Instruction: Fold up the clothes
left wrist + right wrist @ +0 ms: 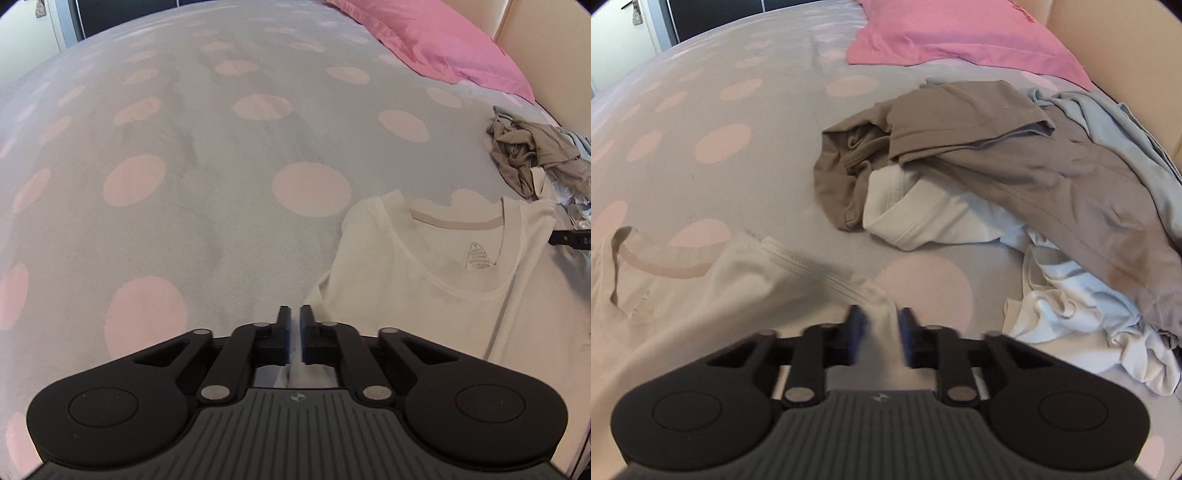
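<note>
White shirt [443,288] lies flat on the bed [221,184], neckline facing up, collar end pointing toward the pink pillow [443,40]. Its long axis runs from the collar back toward the two claws.

Left claw [294,325]: jaws nearly closed, thin slit between them, and white cloth shows in that slit lower down. I read it as clenched on the shirt's left edge (sleeve or side, can't tell which). The collar sits ahead and to the right of this claw.

Right claw [878,328]: jaws a bit apart, shirt fabric bunched up between them, view is motion-blurred. Looks like it's pinching the shirt on the opposite side from the collar label, but I can't tell if the grip is firm. From here the collar sits ahead and to the left.

So both claws sit on opposite sides of the same shirt, collar between and beyond them. Any fold turns on that axis: sides come in toward the collar line, or the near end goes up toward the collar.

Pile of loose clothes [1015,177] (tan, pale blue, white) sits beyond the shirt's right shoulder, just short of the pillow. Right claw is the nearer one to it.
</note>
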